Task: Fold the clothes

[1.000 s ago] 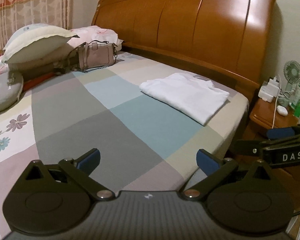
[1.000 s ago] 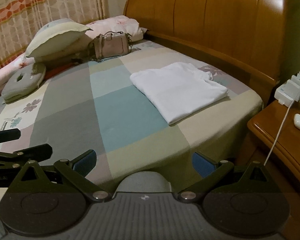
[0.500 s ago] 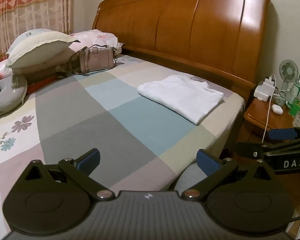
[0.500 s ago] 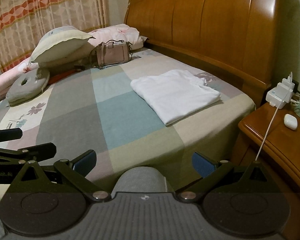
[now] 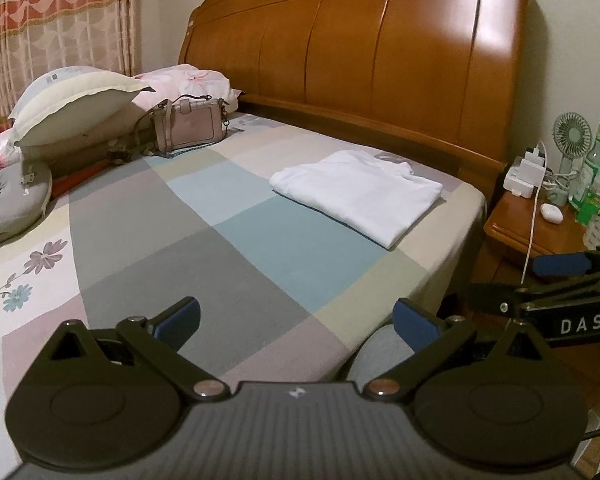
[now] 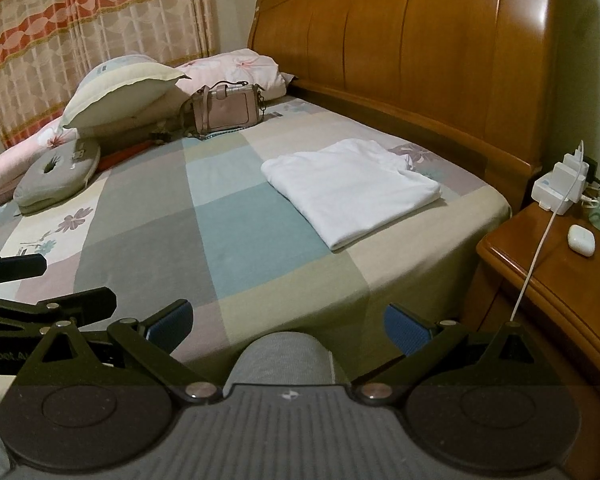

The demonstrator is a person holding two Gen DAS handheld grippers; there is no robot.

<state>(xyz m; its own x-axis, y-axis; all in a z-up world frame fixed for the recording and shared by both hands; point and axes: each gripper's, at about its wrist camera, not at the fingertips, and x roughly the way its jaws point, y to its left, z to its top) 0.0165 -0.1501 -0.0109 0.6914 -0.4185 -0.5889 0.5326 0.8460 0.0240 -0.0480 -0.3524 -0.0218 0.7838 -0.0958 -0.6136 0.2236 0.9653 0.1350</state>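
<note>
Near the foot of the bed, the left gripper point(image 5: 296, 320) and the right gripper point(image 6: 288, 320) both hang with fingers spread apart and nothing between them, well short of the cloth. Farther off, toward the right side of the checked bedsheet point(image 6: 236, 236), a white shirt point(image 6: 352, 188) lies folded flat, close to the wooden headboard point(image 5: 380, 64). At the far left sit a pink handbag point(image 5: 190, 128) and pillows point(image 5: 72, 104), and a nightstand point(image 6: 548, 280) stands at the right.

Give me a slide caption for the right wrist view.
Open right gripper faces a folded white garment lying on the patchwork bed.
</note>
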